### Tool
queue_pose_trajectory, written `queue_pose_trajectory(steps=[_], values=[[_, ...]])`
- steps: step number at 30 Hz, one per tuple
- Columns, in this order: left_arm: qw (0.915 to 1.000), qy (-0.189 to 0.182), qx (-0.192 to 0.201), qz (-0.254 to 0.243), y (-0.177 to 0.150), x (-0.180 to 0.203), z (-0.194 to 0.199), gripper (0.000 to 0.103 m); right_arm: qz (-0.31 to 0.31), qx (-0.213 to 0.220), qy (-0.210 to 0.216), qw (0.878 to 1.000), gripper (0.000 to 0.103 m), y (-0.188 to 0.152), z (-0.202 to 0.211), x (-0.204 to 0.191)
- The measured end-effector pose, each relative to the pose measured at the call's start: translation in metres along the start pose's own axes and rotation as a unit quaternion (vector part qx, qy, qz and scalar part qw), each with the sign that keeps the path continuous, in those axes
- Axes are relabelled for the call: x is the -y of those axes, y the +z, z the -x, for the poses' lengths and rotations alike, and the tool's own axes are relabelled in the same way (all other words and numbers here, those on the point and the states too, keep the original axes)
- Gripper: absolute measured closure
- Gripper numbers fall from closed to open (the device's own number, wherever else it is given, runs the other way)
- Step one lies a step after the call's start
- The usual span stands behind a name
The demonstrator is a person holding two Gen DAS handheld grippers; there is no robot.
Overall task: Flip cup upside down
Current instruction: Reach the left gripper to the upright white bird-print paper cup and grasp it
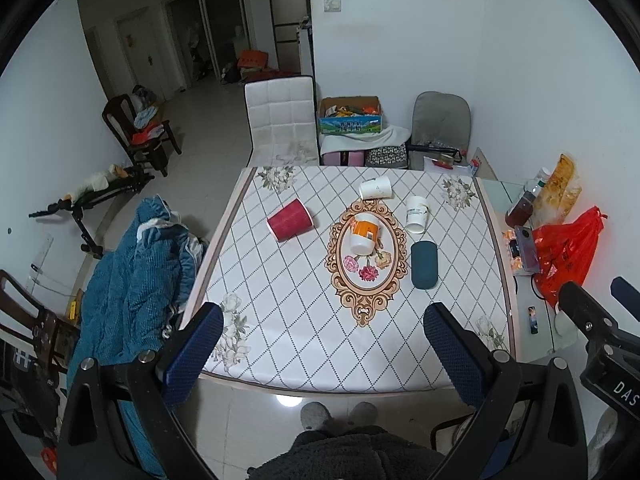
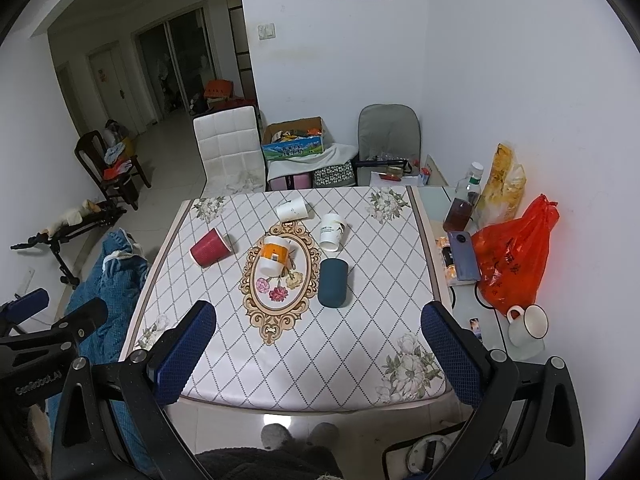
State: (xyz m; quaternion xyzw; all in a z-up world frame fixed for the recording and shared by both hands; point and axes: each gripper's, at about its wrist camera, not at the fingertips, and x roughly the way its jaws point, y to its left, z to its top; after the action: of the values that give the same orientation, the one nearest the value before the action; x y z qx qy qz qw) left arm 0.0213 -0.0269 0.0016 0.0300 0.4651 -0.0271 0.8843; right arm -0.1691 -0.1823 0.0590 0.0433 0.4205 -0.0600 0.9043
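Note:
Several cups lie on their sides on the patterned table (image 1: 288, 332): a red cup (image 1: 290, 220) (image 2: 210, 247) at left, an orange-and-white cup (image 1: 364, 233) (image 2: 273, 255) in the middle, a teal cup (image 1: 424, 265) (image 2: 333, 282) to its right, and two white paper cups (image 1: 375, 188) (image 1: 416, 214) further back. My left gripper (image 1: 324, 324) is open and empty above the table's near edge. My right gripper (image 2: 318, 322) is open and empty, also above the near edge. Each gripper shows at the side of the other's view.
A glass side table (image 2: 464, 304) at right holds a red plastic bag (image 2: 512, 256), a bottle (image 2: 460, 208), a phone (image 2: 464, 254) and a white mug (image 2: 528, 324). A white chair (image 1: 282, 120) stands behind the table. A blue blanket (image 1: 132, 280) lies at left.

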Motion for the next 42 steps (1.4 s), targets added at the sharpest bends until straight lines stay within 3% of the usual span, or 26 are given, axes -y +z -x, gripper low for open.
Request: queue_pose_trajectory(steps=[9,25,42], values=[[0.9994,0.008,-0.035,0.004,-0.002,0.021,-0.054,0.000,-0.017,-0.057,-0.014,0.998,0.000,-0.001,-0.076,0.032],[0.9928,0.016,-0.111,-0.043,0.019,0.078,-0.168,0.000,-0.032,-0.140,-0.046,0.989,0.000,-0.023,-0.205,0.089],[0.9794,0.012,-0.168,-0.111,0.111,0.130,-0.319,0.000,-0.078,-0.224,-0.069,0.969,0.000,-0.007,-0.335,0.103]])
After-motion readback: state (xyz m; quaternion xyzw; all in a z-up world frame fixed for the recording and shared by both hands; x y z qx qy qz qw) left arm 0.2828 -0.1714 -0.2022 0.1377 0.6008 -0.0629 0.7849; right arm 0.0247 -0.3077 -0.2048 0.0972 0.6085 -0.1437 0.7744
